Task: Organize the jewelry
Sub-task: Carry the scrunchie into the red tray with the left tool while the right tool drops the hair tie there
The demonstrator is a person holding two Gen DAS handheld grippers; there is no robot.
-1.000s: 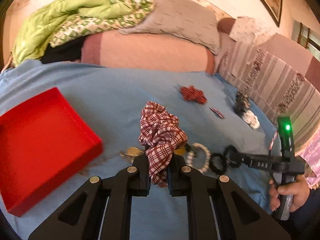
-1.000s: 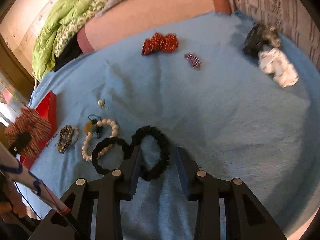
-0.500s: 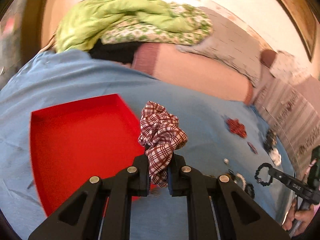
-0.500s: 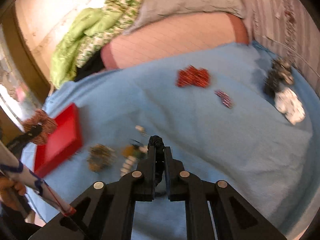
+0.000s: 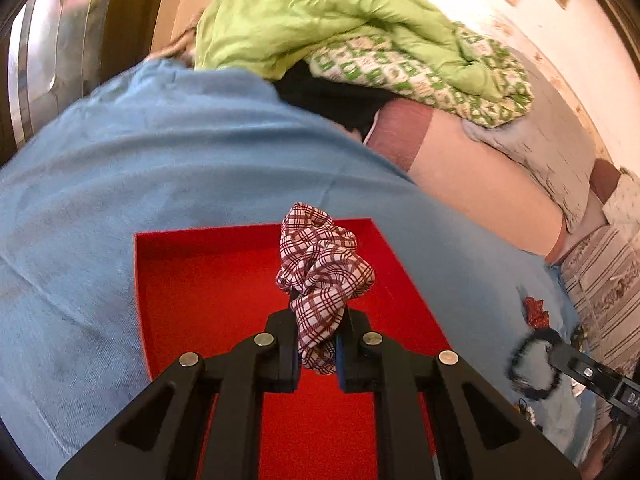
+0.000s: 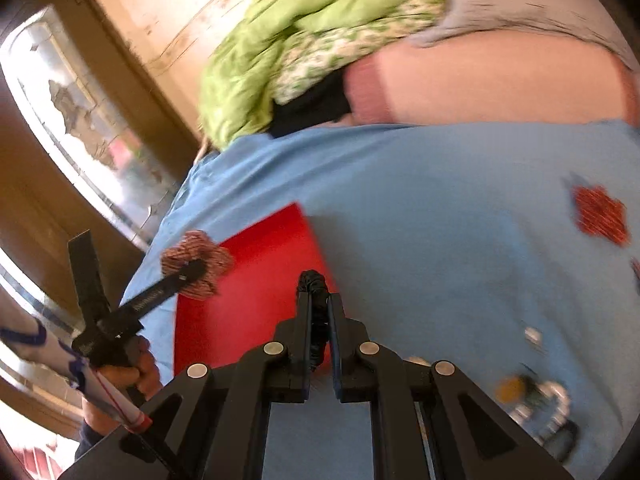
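Two grippers each carry one hair tie, and one red tray [image 5: 224, 280] lies on the blue bedspread [image 5: 160, 160]. The left gripper [image 5: 318, 344] is clamped on a single plaid scrunchie [image 5: 324, 264], which bunches up above its fingertips over the tray. The right gripper [image 6: 318, 312] is pinched tight on one black hair tie [image 6: 314, 282] at the tray's near edge; one red bow [image 6: 600, 216] lies well apart.

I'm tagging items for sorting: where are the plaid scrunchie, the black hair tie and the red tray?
plaid scrunchie [image 5: 324, 264]: left wrist view, bunched fabric.
black hair tie [image 6: 314, 282]: right wrist view, top loop.
red tray [image 5: 208, 292]: left wrist view, bare floor.
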